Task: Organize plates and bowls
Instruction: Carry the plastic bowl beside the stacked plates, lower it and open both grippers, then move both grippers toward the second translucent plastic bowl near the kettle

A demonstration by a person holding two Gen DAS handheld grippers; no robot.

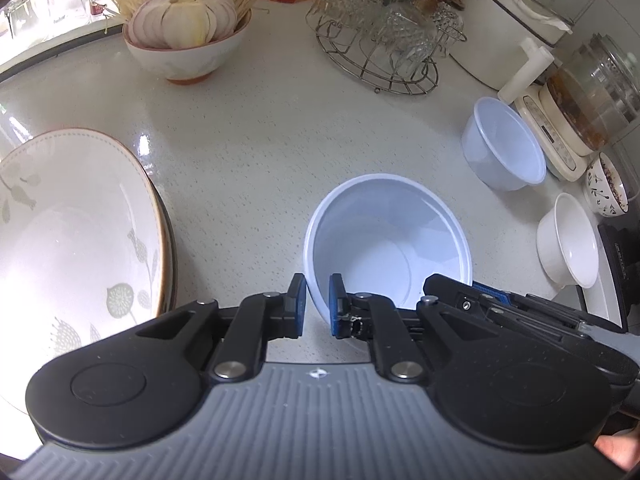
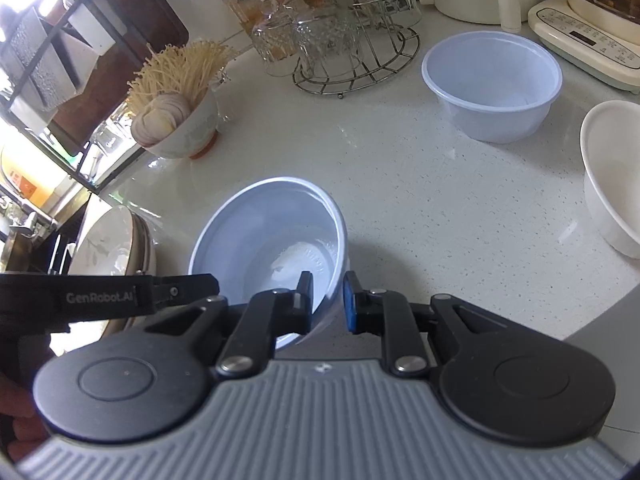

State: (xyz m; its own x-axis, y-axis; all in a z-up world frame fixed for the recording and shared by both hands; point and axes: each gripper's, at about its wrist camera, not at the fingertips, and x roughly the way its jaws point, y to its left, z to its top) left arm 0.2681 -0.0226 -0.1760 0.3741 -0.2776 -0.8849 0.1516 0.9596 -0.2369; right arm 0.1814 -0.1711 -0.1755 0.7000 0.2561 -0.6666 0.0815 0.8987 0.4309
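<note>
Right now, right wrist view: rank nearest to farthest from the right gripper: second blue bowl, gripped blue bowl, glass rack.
1. Gripped blue bowl, its rim between the right gripper pads.
2. Second blue bowl, upper right on the counter.
3. Glass rack, top centre, behind.

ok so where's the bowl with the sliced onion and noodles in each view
Left wrist view: the onion bowl sits upper left, on the counter behind the floral plates.
Right wrist view: the onion bowl is at middle left, beside the dark rack.
Shared landmark: the wire glass rack stands to its right in both views.
</note>
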